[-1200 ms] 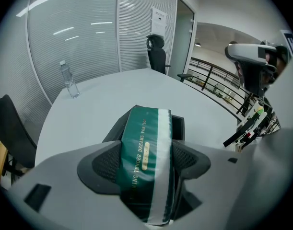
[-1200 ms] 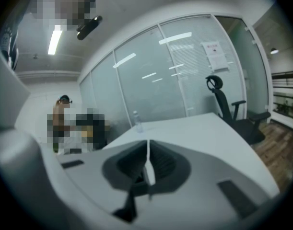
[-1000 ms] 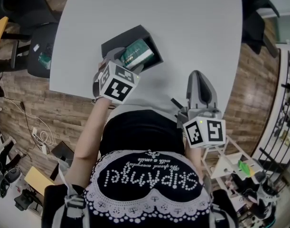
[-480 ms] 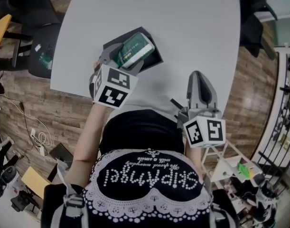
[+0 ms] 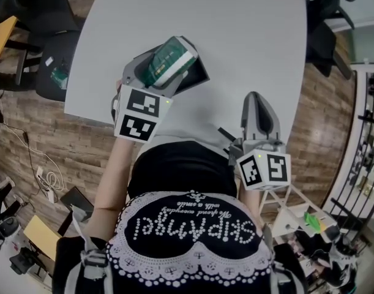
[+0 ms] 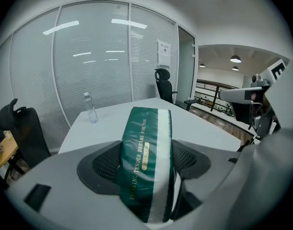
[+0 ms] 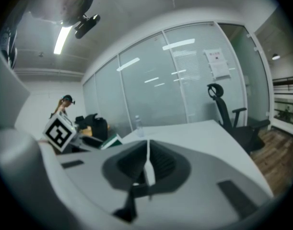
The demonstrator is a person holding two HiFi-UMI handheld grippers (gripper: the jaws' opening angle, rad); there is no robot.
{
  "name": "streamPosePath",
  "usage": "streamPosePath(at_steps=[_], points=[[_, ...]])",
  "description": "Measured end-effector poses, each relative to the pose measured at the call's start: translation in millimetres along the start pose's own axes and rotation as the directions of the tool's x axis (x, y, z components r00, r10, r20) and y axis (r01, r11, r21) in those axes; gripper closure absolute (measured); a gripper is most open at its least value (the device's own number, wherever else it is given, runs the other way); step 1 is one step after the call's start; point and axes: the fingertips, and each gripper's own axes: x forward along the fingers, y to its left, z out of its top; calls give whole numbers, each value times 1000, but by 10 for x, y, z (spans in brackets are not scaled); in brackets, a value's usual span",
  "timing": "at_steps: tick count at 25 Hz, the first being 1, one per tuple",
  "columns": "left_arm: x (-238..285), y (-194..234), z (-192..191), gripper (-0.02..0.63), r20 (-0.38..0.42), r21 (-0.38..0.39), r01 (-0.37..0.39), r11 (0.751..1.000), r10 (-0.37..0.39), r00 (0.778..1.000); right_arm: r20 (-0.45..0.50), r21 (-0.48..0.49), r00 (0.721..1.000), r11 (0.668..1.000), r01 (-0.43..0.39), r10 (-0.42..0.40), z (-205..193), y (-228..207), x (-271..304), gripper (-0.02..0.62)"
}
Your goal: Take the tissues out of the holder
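We are holding the green tissue pack (image 5: 169, 61) just above its black holder (image 5: 198, 78).
Nearest us, the right gripper (image 5: 258, 112) is idling to the holder's near right, jaws pressed together on nothing, probably keeping clear. The left gripper (image 6: 148, 164) is clamping the pack's long sides, tilting it over the holder, seemingly free. Its own view is showing that squeeze and a water bottle (image 6: 90, 108) far beyond; only the head view is showing the holder.

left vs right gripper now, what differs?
Left gripper is shut on the green tissue pack; right gripper is shut on nothing. Left gripper is over the black holder; right gripper is at the table's near edge, away from it. Both carry a marker cube.
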Motion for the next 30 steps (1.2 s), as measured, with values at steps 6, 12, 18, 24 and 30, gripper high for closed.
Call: streamPosePath(at_steps=[6, 12, 18, 24, 30], points=[[-111, 21, 135, 258, 57, -24, -8, 1000, 9, 998, 6, -7, 1000, 1000, -3, 3, 19, 15, -15, 560], [-257, 80, 286, 258, 121, -57, -26, 998, 32, 992, 11, -8, 1000, 1000, -4, 4, 37, 27, -35, 560], [-382, 127, 418, 259, 181, -98, -41, 994, 58, 982, 17, -12, 1000, 1000, -2, 2, 65, 6, -59, 560], [-512, 179, 551, 258, 241, -113, -62, 992, 87, 967, 34, -18, 999, 1000, 6, -5, 127, -30, -58, 560], [-708, 234, 683, 259, 302, -122, -86, 989, 119, 946, 57, -23, 998, 999, 23, -22, 208, -70, -75, 560]])
